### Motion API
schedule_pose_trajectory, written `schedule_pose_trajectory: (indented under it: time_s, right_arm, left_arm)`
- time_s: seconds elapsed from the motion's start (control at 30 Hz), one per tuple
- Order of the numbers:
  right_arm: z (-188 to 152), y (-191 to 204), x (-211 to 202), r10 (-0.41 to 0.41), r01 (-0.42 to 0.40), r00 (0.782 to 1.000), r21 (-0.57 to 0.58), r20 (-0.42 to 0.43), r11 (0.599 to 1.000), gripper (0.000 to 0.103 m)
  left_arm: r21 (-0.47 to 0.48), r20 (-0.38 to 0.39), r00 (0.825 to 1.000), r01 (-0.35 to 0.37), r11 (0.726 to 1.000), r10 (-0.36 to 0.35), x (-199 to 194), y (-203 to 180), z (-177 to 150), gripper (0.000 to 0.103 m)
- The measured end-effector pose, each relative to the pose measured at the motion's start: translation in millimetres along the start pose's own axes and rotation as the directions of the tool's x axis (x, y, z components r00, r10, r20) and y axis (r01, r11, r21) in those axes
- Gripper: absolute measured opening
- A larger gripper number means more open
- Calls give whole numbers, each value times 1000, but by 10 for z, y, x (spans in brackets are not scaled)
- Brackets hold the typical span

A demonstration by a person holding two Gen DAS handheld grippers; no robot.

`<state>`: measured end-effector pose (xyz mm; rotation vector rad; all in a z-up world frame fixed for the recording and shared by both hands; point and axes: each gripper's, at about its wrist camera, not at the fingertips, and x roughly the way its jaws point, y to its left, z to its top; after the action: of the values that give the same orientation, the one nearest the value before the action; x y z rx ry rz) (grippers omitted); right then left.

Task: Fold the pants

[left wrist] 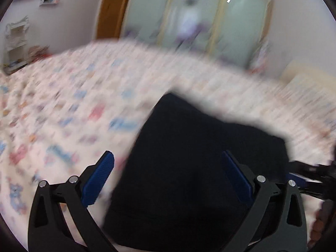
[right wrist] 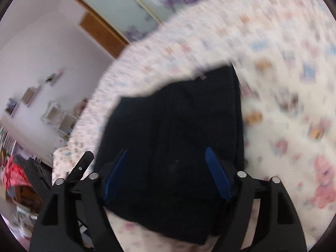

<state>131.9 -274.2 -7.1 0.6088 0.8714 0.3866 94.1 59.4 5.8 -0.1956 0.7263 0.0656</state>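
Left wrist view: dark pants (left wrist: 189,157) lying on patterned bedspread (left wrist: 63,105), already doubled into a compact block. Left gripper (left wrist: 168,174) spread wide, nothing between pads, hovering just above near edge of cloth. Right wrist view, blurred: same pants (right wrist: 178,126) as a squarish bundle, layered edges visible along one side. Right gripper (right wrist: 168,172) likewise spread wide over fabric, gripping nothing. Judged well along: main folds made, bundle released. Left to do, at most: one further fold or a smoothing pass; cannot tell which.
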Motion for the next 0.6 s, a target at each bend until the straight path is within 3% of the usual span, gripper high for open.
schedule_pose_trajectory:
  time_s: [0.03, 0.1, 0.13, 0.2, 0.27, 0.3, 0.37, 0.43, 0.5, 0.57, 0.6]
  right_arm:
    - [-11, -46, -9, 14, -15, 1000, 10, 17, 1000, 75]
    - [-39, -71, -27, 34, -35, 999, 18, 36, 999, 75]
    - [-35, -42, -47, 28, -28, 999, 8, 35, 1000, 75]
    - [-16, 33, -151, 35, -35, 999, -3, 40, 999, 76]
    - [-3, 75, -258, 102, -103, 993, 5, 60, 995, 76]
    - [-2, 78, -305, 138, -139, 988, 10, 70, 990, 76]
    - [-3, 119, -359, 165, -166, 984, 9, 71, 986, 77]
    - [-8, 160, -320, 176, -176, 982, 7, 63, 984, 78]
    - [16, 151, -279, 187, -188, 981, 15, 53, 982, 78]
    - [7, 130, -234, 190, -191, 981, 29, 44, 981, 81]
    - [0, 105, -202, 166, -167, 985, 38, 40, 985, 87]
  left_arm:
    - [-20, -114, 993, -10, 1000, 8, 219, 56, -38, 101]
    - [-161, -186, 977, 77, 984, -106, 391, 267, -67, 101]
    - [-197, -173, 977, 93, 976, -128, 372, 327, -56, 101]
    - [-180, -130, 985, 87, 980, -111, 254, 301, -49, 99]
    - [-194, 6, 989, 148, 970, -150, 17, 317, -14, 99]
    - [-208, 103, 976, 209, 956, -192, -139, 354, 8, 99]
    - [-203, 311, 916, 326, 923, -255, -464, 424, 9, 101]
    - [-152, 371, 875, 388, 909, -311, -570, 378, 36, 101]
    - [-84, 296, 864, 448, 890, -407, -458, 209, 89, 101]
    - [-87, 150, 846, 527, 846, -511, -202, 75, 92, 101]
    - [-105, 81, 852, 524, 845, -517, -72, 27, 91, 101]
